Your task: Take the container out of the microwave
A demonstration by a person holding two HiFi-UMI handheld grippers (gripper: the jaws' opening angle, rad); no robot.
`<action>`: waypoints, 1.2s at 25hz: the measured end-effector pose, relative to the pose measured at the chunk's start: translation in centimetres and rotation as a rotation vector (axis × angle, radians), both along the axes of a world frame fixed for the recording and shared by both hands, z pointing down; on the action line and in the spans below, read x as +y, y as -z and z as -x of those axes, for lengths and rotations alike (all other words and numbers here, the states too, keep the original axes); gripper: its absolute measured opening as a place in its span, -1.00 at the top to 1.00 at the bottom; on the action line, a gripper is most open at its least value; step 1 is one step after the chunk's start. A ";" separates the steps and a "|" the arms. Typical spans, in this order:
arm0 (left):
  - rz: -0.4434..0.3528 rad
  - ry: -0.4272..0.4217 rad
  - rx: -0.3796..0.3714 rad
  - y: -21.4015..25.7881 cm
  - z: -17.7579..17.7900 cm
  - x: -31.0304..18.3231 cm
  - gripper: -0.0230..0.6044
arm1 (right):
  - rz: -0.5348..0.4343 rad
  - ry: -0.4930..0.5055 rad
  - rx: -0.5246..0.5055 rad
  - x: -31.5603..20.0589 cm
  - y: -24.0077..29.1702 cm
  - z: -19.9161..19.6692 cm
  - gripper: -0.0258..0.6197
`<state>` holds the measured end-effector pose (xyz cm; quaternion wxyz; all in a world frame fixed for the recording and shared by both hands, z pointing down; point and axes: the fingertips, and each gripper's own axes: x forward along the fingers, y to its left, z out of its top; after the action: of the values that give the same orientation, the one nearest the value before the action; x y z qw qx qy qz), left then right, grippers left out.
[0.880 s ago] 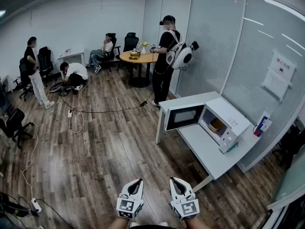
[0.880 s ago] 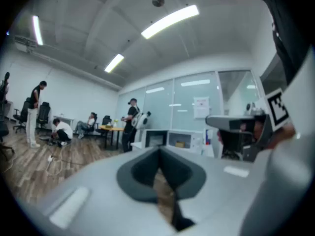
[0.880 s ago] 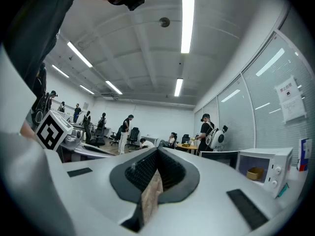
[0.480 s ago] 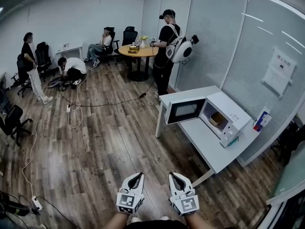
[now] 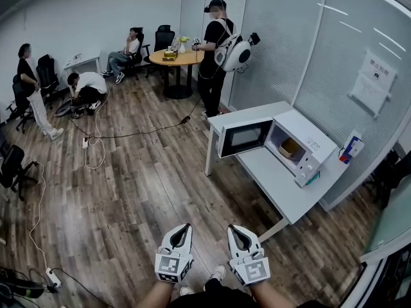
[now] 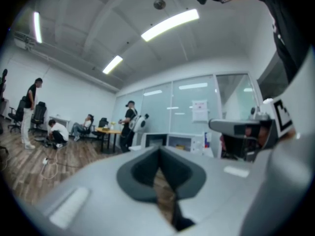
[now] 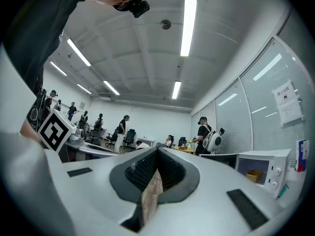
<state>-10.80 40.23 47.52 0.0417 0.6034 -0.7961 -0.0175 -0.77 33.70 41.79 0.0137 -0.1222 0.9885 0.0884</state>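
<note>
The white microwave (image 5: 307, 147) stands on a white table (image 5: 277, 194) at the right, its door (image 5: 243, 138) swung open to the left. A tan container (image 5: 290, 148) sits inside the cavity. My left gripper (image 5: 185, 226) and right gripper (image 5: 234, 228) are low at the bottom of the head view, over the wooden floor and far from the microwave. Both are shut with nothing held. The right gripper view shows its tips (image 7: 157, 151) meeting, with the microwave (image 7: 266, 167) and container (image 7: 254, 175) distant at the right. In the left gripper view the closed gripper (image 6: 158, 149) points toward the microwave (image 6: 179, 142).
A person with a white backpack (image 5: 215, 43) stands beyond the table's far end, near a round wooden table (image 5: 172, 58). Cables (image 5: 96, 146) trail over the floor at left, where more people and office chairs are. A blue-and-white carton (image 5: 351, 147) stands behind the microwave by the glass partition.
The view has shifted: microwave and table sit a little higher and further left, and the room's far end has slid left. Both grippers stay shut, low in front of me.
</note>
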 end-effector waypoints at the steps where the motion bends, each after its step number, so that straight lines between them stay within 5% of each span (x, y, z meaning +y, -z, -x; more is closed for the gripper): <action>1: -0.001 0.001 0.000 0.2 0.2 -0.5 0.91 | 0.002 0.000 0.000 -0.6 0.0 0.1 0.92; 20: 0.003 -0.130 -0.071 2.6 0.8 -17.5 0.91 | 0.045 -0.068 -0.060 -17.1 1.0 -0.1 0.92; 30: 0.029 -0.181 -0.043 1.0 1.6 -24.4 0.91 | 0.043 -0.096 -0.015 -22.7 1.2 1.4 0.92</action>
<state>-12.42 15.82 46.50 0.0349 0.6724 -0.7393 0.0107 -2.17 11.03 40.62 0.0141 -0.1704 0.9830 0.0668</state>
